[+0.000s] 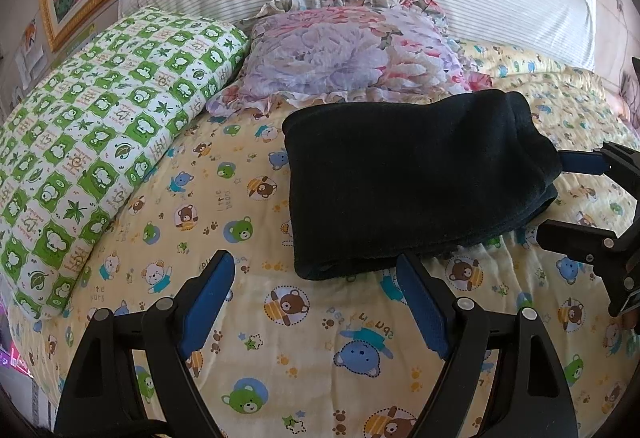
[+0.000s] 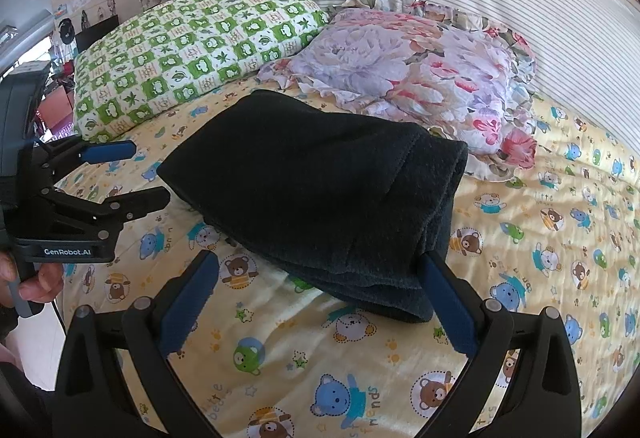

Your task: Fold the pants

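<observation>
Black gripper (image 2: 318,298) frames, blue-padded fingers (image 2: 450,304), silver screws, perhaps bare-skinned hand (image 2: 34,288).

— Where is the left gripper (image 1: 316,278)?
— Low over the bed (image 1: 280,358), jaws spread wide, blue pads facing each other, holding nothing.
— And the right gripper (image 2: 320,278)?
— Also low over the bed, jaws wide apart.
— Any hand showing?
— A hand (image 2: 34,284) wraps the left gripper's handle.

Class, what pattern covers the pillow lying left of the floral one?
The pillow has green-and-white checks with leaves and small animals, clearest in the left wrist view.
</observation>
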The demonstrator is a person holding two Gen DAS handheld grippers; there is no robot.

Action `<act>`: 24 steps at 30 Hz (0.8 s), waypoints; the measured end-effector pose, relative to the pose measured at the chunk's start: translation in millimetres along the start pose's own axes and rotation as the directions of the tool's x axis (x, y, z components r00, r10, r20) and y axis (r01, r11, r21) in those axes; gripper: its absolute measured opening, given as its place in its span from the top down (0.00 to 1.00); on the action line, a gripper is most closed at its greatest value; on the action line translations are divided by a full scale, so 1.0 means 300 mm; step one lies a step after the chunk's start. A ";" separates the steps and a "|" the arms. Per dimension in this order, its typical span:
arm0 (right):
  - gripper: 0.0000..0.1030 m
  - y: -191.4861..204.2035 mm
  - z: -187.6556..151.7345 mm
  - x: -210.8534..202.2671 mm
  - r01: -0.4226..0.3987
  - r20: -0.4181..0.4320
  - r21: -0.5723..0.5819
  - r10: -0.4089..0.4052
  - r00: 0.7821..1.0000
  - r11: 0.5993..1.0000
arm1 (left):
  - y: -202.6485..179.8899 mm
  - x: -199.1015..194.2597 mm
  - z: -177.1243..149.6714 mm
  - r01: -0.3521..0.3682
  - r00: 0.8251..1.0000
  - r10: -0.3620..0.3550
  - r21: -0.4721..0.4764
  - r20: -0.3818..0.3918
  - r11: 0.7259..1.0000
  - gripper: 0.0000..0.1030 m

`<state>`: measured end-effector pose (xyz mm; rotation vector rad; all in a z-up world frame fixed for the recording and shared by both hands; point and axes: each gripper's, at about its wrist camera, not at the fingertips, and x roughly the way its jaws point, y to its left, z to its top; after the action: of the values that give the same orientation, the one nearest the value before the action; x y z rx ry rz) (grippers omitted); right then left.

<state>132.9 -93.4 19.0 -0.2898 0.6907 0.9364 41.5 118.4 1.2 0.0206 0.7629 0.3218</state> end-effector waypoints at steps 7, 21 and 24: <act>0.03 0.001 0.000 0.001 0.002 -0.001 0.000 -0.002 1.000 1.000 | 0.002 0.005 0.001 0.001 1.000 -0.001 -0.001 -0.002 1.000 0.19; 0.03 0.006 0.002 0.000 -0.002 0.002 0.002 0.002 1.000 1.000 | 0.012 0.012 0.016 -0.002 1.000 0.002 -0.013 0.004 1.000 0.19; 0.03 0.013 0.004 0.001 -0.003 0.003 0.003 0.003 1.000 1.000 | 0.015 0.012 0.019 -0.004 1.000 0.004 -0.012 0.006 1.000 0.19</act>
<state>130.3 -90.4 19.8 -0.2851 0.6898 0.9382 46.6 124.2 3.5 0.0120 0.7551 0.3296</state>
